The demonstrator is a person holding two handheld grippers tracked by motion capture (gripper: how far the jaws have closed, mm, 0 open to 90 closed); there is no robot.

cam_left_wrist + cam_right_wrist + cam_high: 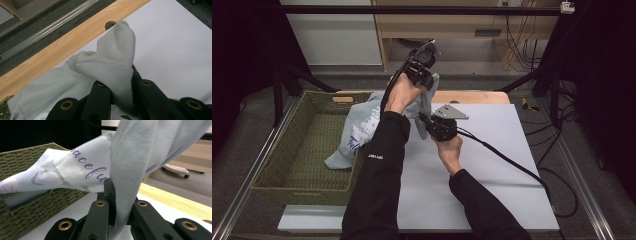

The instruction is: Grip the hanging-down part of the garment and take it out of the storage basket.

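Above the far edge of the desk (492,150), both grippers pinch a pale grey printed garment (362,125): the left gripper (421,64) holds a ribbed fold high, the right gripper (439,125) clamps a strand lower. The cloth trails into the woven basket (287,165). Probably lifting it out; next, both must draw it clear onto the desk.

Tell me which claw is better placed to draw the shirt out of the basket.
Left, probably. The left claw grips the light blue shirt raised above the table, so it can lift. The right claw pinches fabric lower down, beside the basket.
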